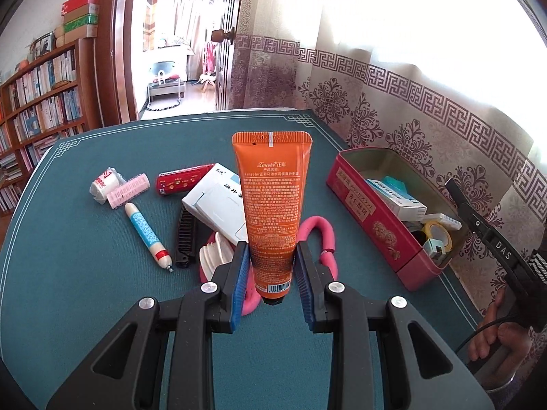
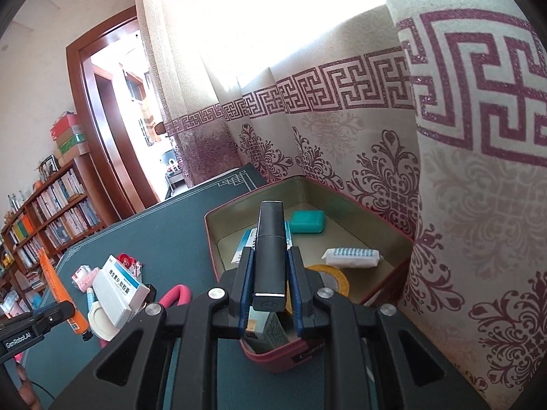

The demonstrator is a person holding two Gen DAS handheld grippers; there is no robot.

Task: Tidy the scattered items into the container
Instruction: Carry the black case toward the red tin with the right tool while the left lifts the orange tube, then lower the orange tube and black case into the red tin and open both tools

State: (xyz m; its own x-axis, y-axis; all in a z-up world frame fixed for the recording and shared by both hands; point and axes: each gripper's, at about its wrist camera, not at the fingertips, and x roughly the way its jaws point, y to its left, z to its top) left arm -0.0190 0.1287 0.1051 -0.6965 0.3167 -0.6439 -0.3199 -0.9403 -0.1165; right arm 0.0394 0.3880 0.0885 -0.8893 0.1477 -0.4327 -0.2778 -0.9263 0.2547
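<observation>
Orange hand-cream tube (image 1: 270,205): soft, light, clamped near its cap by the left gripper (image 1: 272,266).
Right gripper (image 2: 270,283) clamps a rigid black stick (image 2: 270,256) over the red tin (image 2: 212,239).

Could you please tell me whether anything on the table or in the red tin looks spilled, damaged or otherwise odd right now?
Nothing looks spilled or broken. The white medicine box lies propped askew on the black folding comb and pink foam curler, not flat on the green table mat. The red rectangular tin sits upright, its contents loosely jumbled.
</observation>
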